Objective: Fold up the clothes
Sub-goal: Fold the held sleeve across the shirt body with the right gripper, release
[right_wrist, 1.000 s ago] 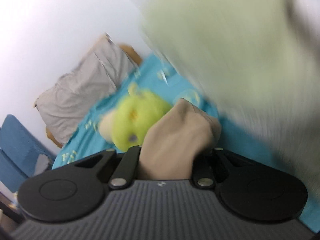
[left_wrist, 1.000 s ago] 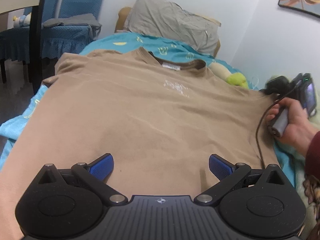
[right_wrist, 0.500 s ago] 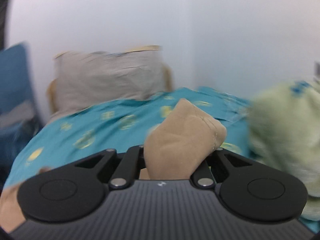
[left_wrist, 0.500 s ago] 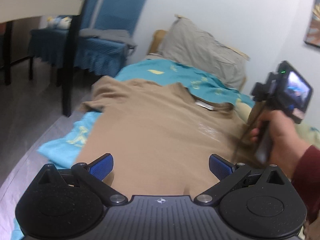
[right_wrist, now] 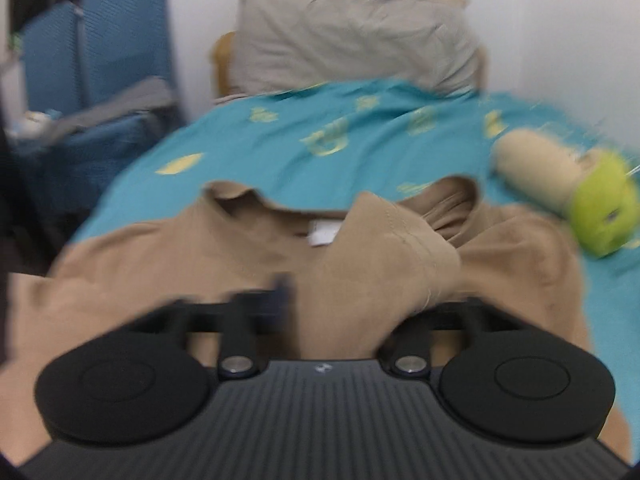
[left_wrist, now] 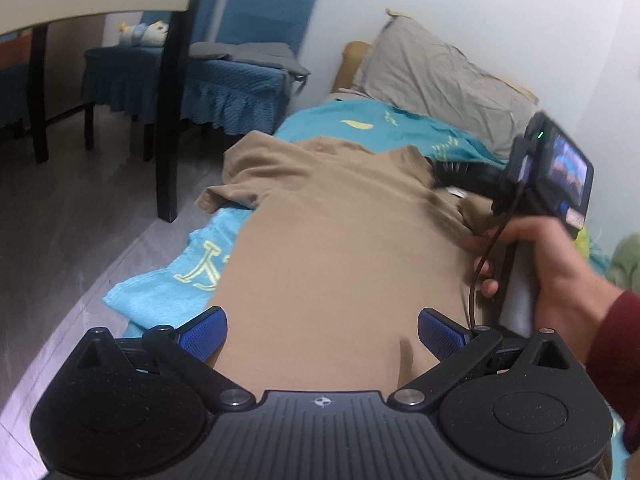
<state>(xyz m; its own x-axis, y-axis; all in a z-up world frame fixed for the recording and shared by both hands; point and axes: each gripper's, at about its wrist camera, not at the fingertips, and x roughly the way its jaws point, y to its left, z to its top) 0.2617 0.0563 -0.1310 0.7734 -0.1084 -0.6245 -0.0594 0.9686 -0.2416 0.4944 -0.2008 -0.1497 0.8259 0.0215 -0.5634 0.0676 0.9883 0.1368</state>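
Note:
A tan T-shirt [left_wrist: 344, 248] lies front up on a bed with a teal sheet [left_wrist: 400, 128]. My left gripper [left_wrist: 322, 330] is open and empty, hovering over the shirt's lower part. My right gripper [right_wrist: 352, 300] holds the shirt's right sleeve [right_wrist: 384, 256], carried over the chest near the collar [right_wrist: 320, 220]. The jaws look partly spread in a blurred view, with the sleeve draped between them. The right gripper also shows in the left wrist view [left_wrist: 460, 174], held by a hand.
A grey pillow [left_wrist: 440, 80] lies at the bed's head by the white wall. A green and beige plush toy [right_wrist: 576, 196] lies right of the shirt. Blue chairs [left_wrist: 224, 68] and a dark table leg [left_wrist: 172, 120] stand left of the bed.
My right gripper carried the sleeve from the bed's right side inward over the shirt's chest, and its jaws look wider. My left gripper swung to face left, staying open.

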